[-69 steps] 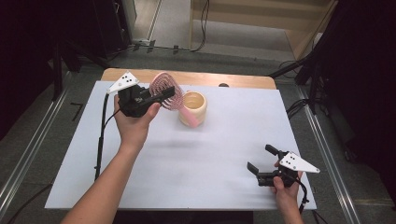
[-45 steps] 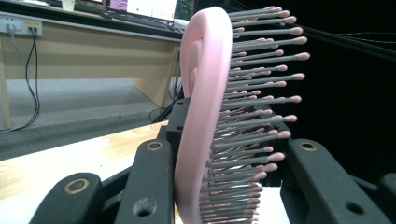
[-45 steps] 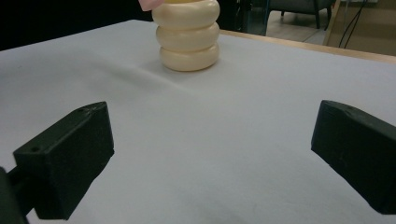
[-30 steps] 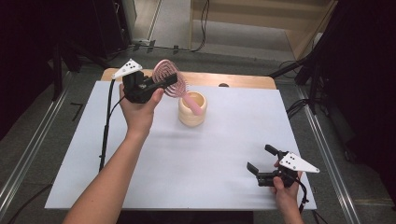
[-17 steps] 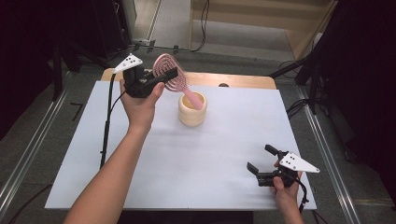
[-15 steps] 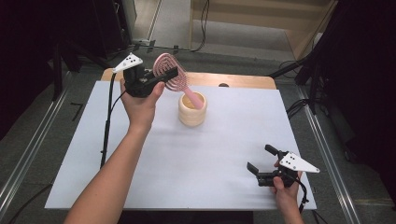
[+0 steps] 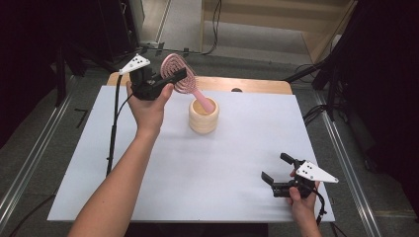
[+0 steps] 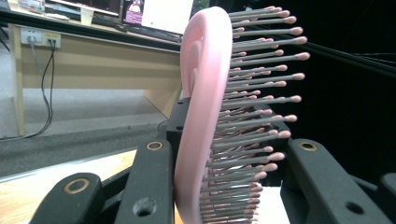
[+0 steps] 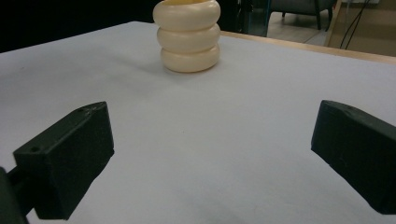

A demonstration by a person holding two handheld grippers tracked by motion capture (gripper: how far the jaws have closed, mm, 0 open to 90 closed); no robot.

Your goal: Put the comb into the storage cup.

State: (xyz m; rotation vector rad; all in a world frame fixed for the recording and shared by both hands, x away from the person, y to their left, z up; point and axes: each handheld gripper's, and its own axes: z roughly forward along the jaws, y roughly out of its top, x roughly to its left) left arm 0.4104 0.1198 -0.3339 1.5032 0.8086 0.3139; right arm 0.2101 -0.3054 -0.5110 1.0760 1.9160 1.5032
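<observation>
Hairbrush (image 7: pixel 179 79): one, pink, clamped in left gripper (image 7: pixel 168 84) fingers, handle tip inside cup.
Cup (image 7: pixel 203 116): one, cream, ribbed.
Right gripper (image 7: pixel 276 170): fingers apart, empty, on counter (image 7: pixel 222 163).

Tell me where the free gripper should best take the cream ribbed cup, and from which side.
Probably across the cream ribbed cup's stacked-ring wall, coming in level from the right gripper's side with its open jaws. The cup stands upright, and the grooves between the rings give the pads a seat. Coming from above looks poor: the pink hairbrush's handle, clamped in the left gripper, slants into the mouth.
</observation>
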